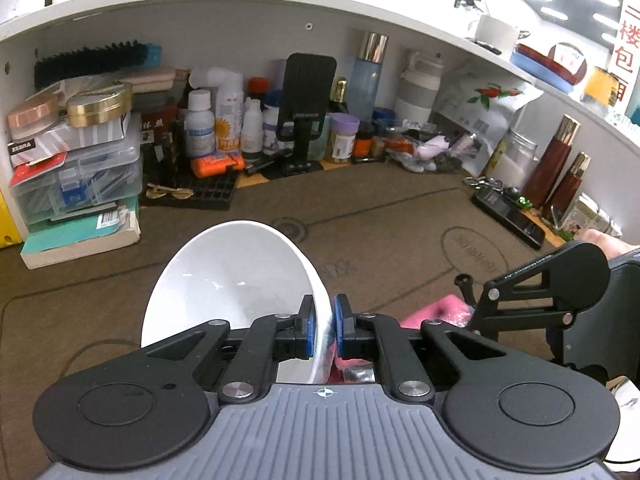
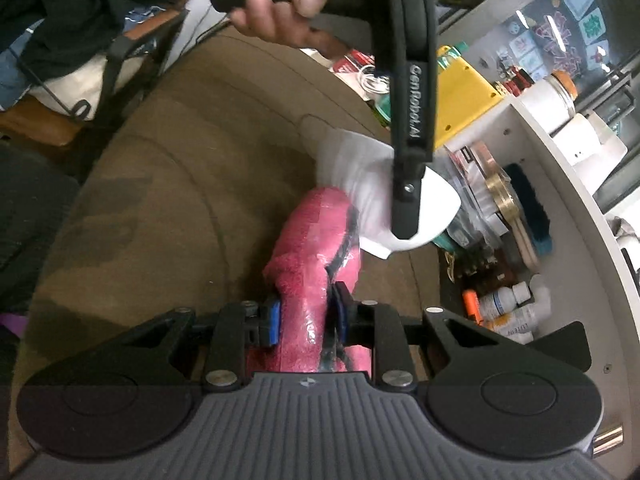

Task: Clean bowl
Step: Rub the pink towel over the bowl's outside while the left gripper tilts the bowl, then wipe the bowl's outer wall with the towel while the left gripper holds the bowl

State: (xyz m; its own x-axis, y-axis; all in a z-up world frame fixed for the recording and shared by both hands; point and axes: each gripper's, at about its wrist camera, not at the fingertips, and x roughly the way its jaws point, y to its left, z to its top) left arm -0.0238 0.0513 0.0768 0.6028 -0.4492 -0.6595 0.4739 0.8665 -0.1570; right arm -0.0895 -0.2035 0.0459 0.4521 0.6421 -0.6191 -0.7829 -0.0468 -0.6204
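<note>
Nearest to us, the left tool (image 1: pixel 323 330) has its blue pads pinched tight on the wall of the white bowl (image 1: pixel 236 296), one pad inside the rim and one outside. The bowl is tipped on edge above the brown mat (image 1: pixel 380 232) that covers the bench, its opening turned to the left of the left wrist view; we see a wet sheen inside it and nothing else in it.

Our right tool (image 2: pixel 306 320) is nearly closed on a pink cloth (image 2: pixel 316 248), which bunches up between its pads and reaches forward to the bowl's blurred outer wall (image 2: pixel 360 184). In the left wrist view the cloth (image 1: pixel 432 312) shows just right of the bowl. The right wrist view also shows a hand (image 2: pixel 288 8) around the left tool's grey grip.

Farther back, against the white shelf unit (image 1: pixel 248 12), a clear plastic box (image 1: pixel 80 176) holds small parts we cannot make out, with a round gold tin (image 1: pixel 100 106) stacked above it, lid on. Beside these stand white bottles (image 1: pixel 200 120), capped, a purple-lidded jar (image 1: pixel 344 136) and, to the right, a glass jar (image 1: pixel 516 152) of white powder.
</note>
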